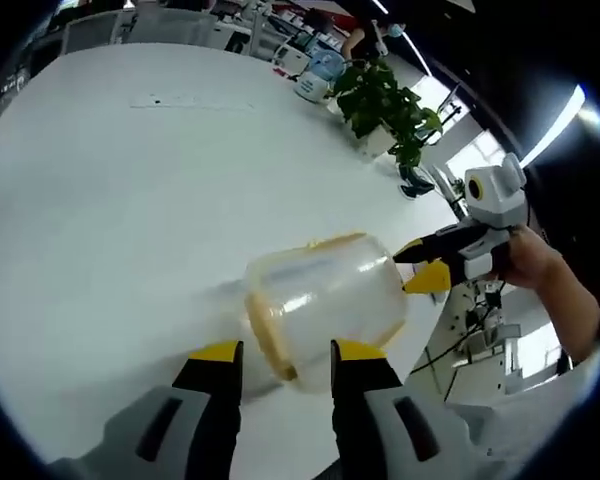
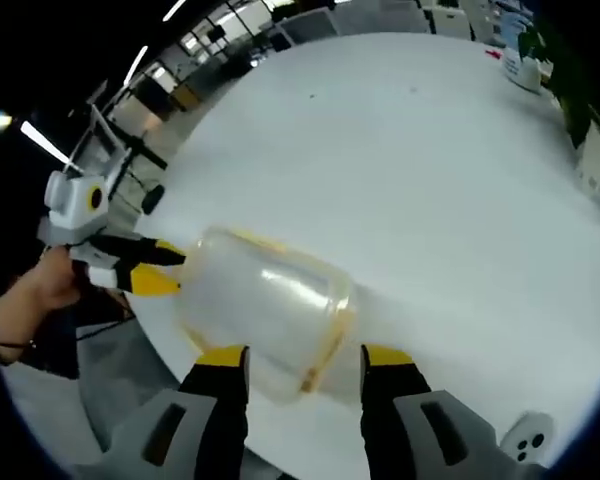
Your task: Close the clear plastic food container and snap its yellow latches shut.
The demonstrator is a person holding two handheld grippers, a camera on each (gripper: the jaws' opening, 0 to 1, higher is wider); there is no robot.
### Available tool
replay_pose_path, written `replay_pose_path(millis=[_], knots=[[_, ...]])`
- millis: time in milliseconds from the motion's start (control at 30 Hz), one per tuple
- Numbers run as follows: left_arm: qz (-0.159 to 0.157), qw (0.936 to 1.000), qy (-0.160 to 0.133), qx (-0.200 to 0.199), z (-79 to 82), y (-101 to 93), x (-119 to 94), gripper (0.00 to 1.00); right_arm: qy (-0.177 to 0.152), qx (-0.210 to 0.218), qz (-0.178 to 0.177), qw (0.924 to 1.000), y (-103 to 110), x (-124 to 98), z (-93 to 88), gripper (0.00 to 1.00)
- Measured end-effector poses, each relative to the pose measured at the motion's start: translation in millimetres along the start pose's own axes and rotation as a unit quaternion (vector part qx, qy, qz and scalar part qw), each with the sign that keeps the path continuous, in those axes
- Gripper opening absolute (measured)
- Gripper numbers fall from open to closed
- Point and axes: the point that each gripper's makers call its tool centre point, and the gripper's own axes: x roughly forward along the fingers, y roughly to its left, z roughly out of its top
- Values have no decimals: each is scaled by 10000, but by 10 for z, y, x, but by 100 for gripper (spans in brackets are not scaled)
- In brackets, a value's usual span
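Note:
The clear plastic container (image 1: 325,300) lies on its side on the white table (image 1: 130,200), a yellow band around the end nearest me. My left gripper (image 1: 285,355) is open, its yellow-tipped jaws flanking that near end. At the far end, my right gripper (image 1: 420,268), held in a hand, has its tips against the container. In the right gripper view the container (image 2: 265,305) lies just beyond my open right gripper (image 2: 302,360), a yellow band showing near the right jaw. The left gripper (image 2: 160,268) meets the container's far left end. I cannot make out the latches.
The container lies close to the table's edge (image 1: 435,330), with floor and chair legs beyond it. A potted plant (image 1: 385,105) and small items stand at the far side of the table. The broad table top (image 2: 410,150) stretches away behind the container.

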Motion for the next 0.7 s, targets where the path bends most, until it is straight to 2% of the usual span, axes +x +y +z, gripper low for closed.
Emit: replay_pose_path(millis=[133, 200, 267, 367, 567, 700], knots=[[-36, 9985, 85, 538, 47, -35, -25, 34, 182, -639, -92, 9977, -14, -11, -10, 45], [-5, 9961, 133, 867, 72, -38, -42, 33, 123, -709, -120, 9973, 13, -31, 27, 45], [-64, 9950, 182, 977, 73, -58, -50, 31, 121, -744, -102, 9971, 32, -45, 43, 45], [-116, 9929, 160, 1177, 94, -84, -64, 34, 151, -977, -139, 9950, 32, -56, 64, 44], [-106, 9844, 480, 1688, 33, -63, -77, 36, 315, -1307, -81, 9909, 63, -65, 42, 43], [-90, 9795, 582, 1929, 37, -46, -93, 37, 353, -1425, -56, 9891, 83, -74, 45, 43]])
